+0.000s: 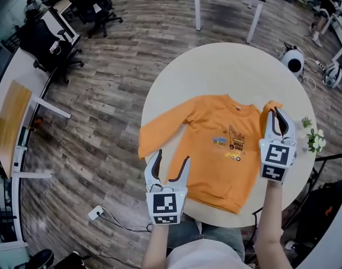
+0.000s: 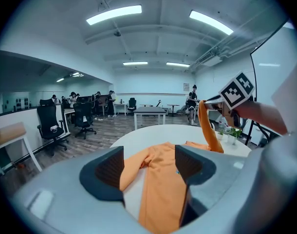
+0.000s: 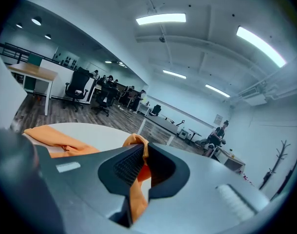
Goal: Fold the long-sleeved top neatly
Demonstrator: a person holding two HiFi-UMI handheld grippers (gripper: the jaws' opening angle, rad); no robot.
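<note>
Orange long-sleeved top lies print side up on the round table, hem toward the person. Right gripper: jaws closed on 1 sleeve, cuff raised off the table. Left gripper: jaws apart, nothing between them, positioned over the top's near left edge. Other sleeve lies flat.

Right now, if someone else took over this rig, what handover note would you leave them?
Right claw: shut on the top's right-hand sleeve, which is raised off the round table.
Left claw: open and empty, over the top's near left edge.
Orange top: flat, print up; other sleeve spread out leftward.
Done: no fold completed.
Left: lay the held sleeve across the body, fold the other sleeve, then the body.
</note>
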